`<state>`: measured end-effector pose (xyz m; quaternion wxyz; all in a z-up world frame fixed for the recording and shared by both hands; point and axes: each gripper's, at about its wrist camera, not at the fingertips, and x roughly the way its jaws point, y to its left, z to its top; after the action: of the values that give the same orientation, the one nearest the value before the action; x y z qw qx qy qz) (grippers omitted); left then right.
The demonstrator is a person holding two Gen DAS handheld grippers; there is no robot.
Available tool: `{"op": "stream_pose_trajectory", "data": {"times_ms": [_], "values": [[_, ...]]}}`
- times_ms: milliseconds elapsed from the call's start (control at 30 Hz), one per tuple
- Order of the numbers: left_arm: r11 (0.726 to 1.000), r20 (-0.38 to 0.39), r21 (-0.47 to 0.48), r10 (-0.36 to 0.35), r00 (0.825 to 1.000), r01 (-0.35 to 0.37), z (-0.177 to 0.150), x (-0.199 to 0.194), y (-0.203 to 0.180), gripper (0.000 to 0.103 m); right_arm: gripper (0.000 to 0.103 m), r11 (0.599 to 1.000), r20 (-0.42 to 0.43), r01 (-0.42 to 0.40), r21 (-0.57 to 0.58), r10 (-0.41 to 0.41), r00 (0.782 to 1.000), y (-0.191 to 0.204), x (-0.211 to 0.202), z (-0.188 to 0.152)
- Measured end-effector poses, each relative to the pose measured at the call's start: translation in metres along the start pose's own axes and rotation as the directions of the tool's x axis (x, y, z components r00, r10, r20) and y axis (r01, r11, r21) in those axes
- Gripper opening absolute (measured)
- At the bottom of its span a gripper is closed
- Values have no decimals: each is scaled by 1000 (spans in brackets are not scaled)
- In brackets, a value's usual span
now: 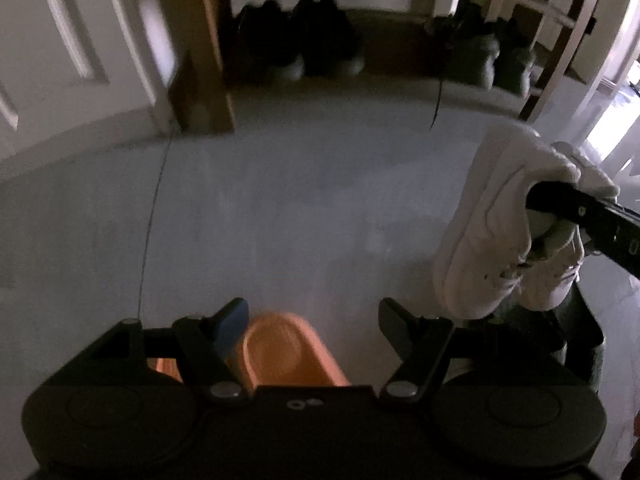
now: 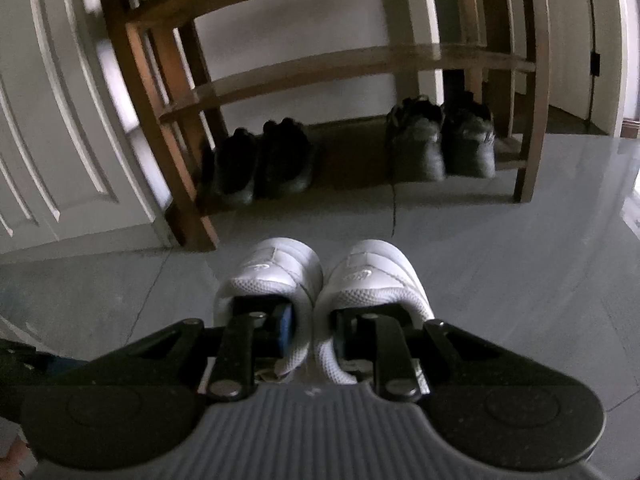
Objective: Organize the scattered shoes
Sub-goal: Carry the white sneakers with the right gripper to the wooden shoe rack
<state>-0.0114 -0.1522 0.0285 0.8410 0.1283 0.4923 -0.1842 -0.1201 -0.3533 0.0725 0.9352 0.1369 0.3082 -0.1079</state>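
My right gripper (image 2: 312,332) is shut on a pair of white sneakers (image 2: 320,280), one finger inside each shoe, pinching their inner sides together above the floor. In the left wrist view the same sneakers (image 1: 492,232) hang toes-down at the right, held by the right gripper's fingers (image 1: 560,204). My left gripper (image 1: 312,320) is open, and an orange slipper (image 1: 280,356) lies on the floor between and below its fingers. The wooden shoe rack (image 2: 352,68) stands ahead, its middle shelf bare.
Two pairs of dark shoes (image 2: 260,164) (image 2: 440,140) stand on the rack's bottom shelf; a loose lace (image 2: 394,208) hangs over its front. A white panelled door (image 2: 48,120) is at the left. Grey tile floor (image 1: 280,200) lies before the rack.
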Motion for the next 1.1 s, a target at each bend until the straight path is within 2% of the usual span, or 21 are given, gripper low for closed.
{"op": "stream_pose_trajectory", "data": {"times_ms": [133,233,467,767,900,1033,1100], "values": [[999,59,45,25,998,-27,30,-15,-10,72,24,1000,26,21,-12,-21,999,-7,-6,31],[999,71,44,20,997,-23,51,-23,-16,72,24,999,40,31,-5,-31,999,-13,-7,55],[1000,36,13,0,999,-1,96,-35,-28,72,24,1000,47,27,2,-27,999,-20,-18,99],[999,87,40,29,996,-32,138,-79,-44,73,24,1000,89,-13,-28,15,996,-22,-56,153],[999,95,35,35,995,-38,157,-96,-51,73,24,1000,105,-5,-25,7,994,-28,-75,183],[1000,82,-2,22,996,-21,181,-122,-61,73,24,1000,93,20,15,-21,995,-36,-93,207],[1000,66,-7,24,998,-23,196,-139,-68,73,24,997,40,41,62,-44,998,-42,-111,234]]}}
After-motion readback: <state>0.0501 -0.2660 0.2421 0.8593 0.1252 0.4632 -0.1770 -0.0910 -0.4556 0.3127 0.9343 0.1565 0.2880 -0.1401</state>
